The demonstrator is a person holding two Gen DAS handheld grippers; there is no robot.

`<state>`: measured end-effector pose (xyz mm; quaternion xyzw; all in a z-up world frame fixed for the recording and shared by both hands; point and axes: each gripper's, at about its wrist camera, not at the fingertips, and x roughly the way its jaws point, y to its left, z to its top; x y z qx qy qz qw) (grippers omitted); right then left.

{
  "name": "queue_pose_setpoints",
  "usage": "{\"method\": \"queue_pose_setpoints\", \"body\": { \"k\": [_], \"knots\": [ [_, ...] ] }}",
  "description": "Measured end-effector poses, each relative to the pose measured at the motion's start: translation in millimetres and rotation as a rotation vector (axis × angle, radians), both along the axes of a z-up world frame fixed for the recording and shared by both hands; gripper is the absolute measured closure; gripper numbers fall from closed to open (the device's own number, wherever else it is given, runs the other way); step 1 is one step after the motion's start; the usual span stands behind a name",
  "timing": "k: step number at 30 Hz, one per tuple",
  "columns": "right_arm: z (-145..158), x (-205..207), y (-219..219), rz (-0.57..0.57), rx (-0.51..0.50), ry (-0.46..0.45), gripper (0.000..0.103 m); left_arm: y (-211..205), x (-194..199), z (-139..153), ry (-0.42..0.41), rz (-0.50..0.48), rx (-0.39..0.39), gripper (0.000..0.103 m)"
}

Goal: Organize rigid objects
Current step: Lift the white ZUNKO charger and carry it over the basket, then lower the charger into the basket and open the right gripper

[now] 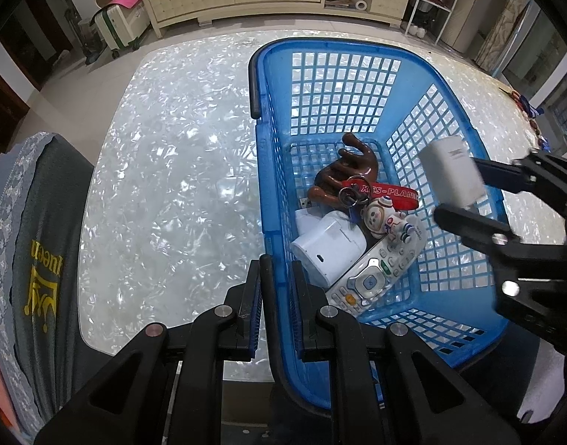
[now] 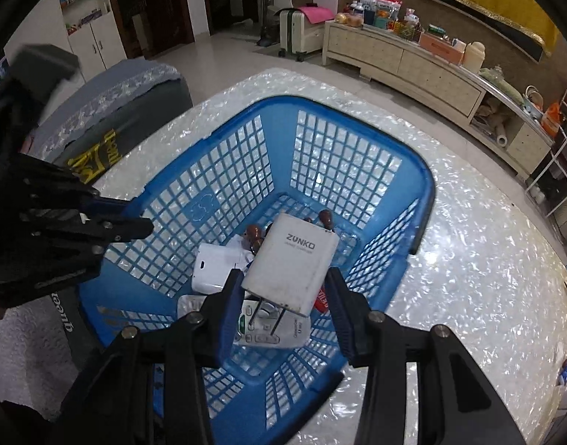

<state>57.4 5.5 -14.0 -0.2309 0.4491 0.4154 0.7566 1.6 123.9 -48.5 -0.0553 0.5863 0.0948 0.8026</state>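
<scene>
Lots of bare shiny table [image 1: 164,185] at 9 o'clock of the blue basket [image 1: 276,193], and more table at 3 o'clock in the right view. Rounded table edge close to a grey chair cover [image 1: 42,259] at 8 o'clock. Tall mesh walls all round the basket, open at the top. Left gripper [image 1: 276,304] pointing steeply down at 6 o'clock of the left view, clenched tight on the basket's near rim, one finger outside the wall and one inside. Right gripper [image 2: 283,296] pointing down over the middle of the basket, pinching a white charger [image 2: 294,263] by its two sides. Charger up in the air above the pile, prongs toward the camera, tilted a bit. Same charger [image 1: 450,170] at 3 o'clock in the left view, above the basket's right wall. Down on the basket floor: a brown hand-shaped stand [image 1: 346,170] at 12 o'clock of the pile, a red tag [image 1: 387,191] with a ring, a small spaceman toy [image 1: 385,218], a white round-ended box [image 1: 328,248], and a white remote [image 1: 376,274] at 6 o'clock. All of these touching in one heap.
</scene>
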Motion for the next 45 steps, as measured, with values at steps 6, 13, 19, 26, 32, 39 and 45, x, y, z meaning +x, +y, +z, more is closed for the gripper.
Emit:
{"method": "queue_pose_setpoints", "body": {
  "k": [6, 13, 19, 26, 32, 39, 45],
  "knots": [
    [-17.0, 5.6, 14.8, -0.011, -0.013, 0.007, 0.061, 1.1, -0.8, 0.2, -0.003, 0.000, -0.011, 0.087],
    [-24.8, 4.3, 23.9, 0.014, -0.024, -0.003, 0.060, 1.0, -1.0, 0.1, -0.002, -0.001, -0.011, 0.087],
    [-29.2, 4.2, 30.5, 0.035, -0.039, -0.038, 0.060, 0.1, -0.7, -0.1, -0.002, -0.002, -0.009, 0.087],
    [-32.3, 6.8, 34.0, 0.042, -0.049, -0.057, 0.060, 0.0, -1.1, -0.1, -0.004, -0.001, -0.011, 0.087],
    [-33.5, 7.0, 34.3, 0.043, -0.046, -0.066, 0.060, 1.8, -1.7, -0.4, -0.011, 0.001, -0.023, 0.087],
    [-26.8, 9.2, 30.8, 0.045, -0.001, -0.055, 0.022, 1.1, -1.6, -0.5, -0.008, 0.002, -0.013, 0.087],
    [-11.8, -2.6, 24.3, 0.067, 0.015, -0.147, 0.000, 0.0, -1.4, 0.0, -0.008, 0.002, -0.004, 0.087]
  ]
}}
